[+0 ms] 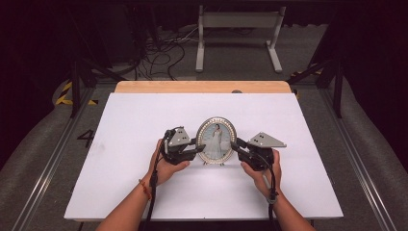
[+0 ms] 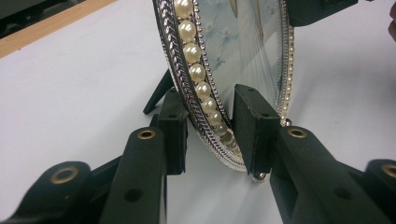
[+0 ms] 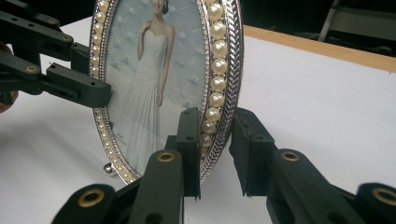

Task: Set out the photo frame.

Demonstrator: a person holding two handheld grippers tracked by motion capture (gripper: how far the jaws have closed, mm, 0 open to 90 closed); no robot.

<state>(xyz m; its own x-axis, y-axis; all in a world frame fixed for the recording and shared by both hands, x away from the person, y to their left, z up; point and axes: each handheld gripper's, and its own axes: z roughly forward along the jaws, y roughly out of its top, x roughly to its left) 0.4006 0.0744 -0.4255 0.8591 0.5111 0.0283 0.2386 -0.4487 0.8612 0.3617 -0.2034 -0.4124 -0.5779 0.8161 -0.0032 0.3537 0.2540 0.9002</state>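
Dark studio behind, cables and a pale metal stand (image 1: 239,36) on the floor past the far edge; white worktop (image 1: 144,125) up front with a wood strip at the back. I see an oval photo frame (image 1: 216,140) standing upright near the middle of the worktop, a little toward my side, long axis vertical, picture face turned toward me. Pearl and silver rim, a portrait of a figure in a long pale dress inside.

My left hand-held gripper (image 1: 201,148) comes in level from the frame's left. In the left gripper view the jaws straddle the lower rim, one pad in front, one behind; the rear pad looks just off the rim and the front pad's contact is hard to make out, so I can't tell if it pinches. My right hand-held gripper (image 1: 234,146) comes in from the right. In the right gripper view its jaws straddle the rim too, with a visible gap at the back pad; grip unclear.

Frame top is cut off in both gripper views. Back strut only partly visible behind the rim; one small foot shows, the rest of the base is hidden by jaws.
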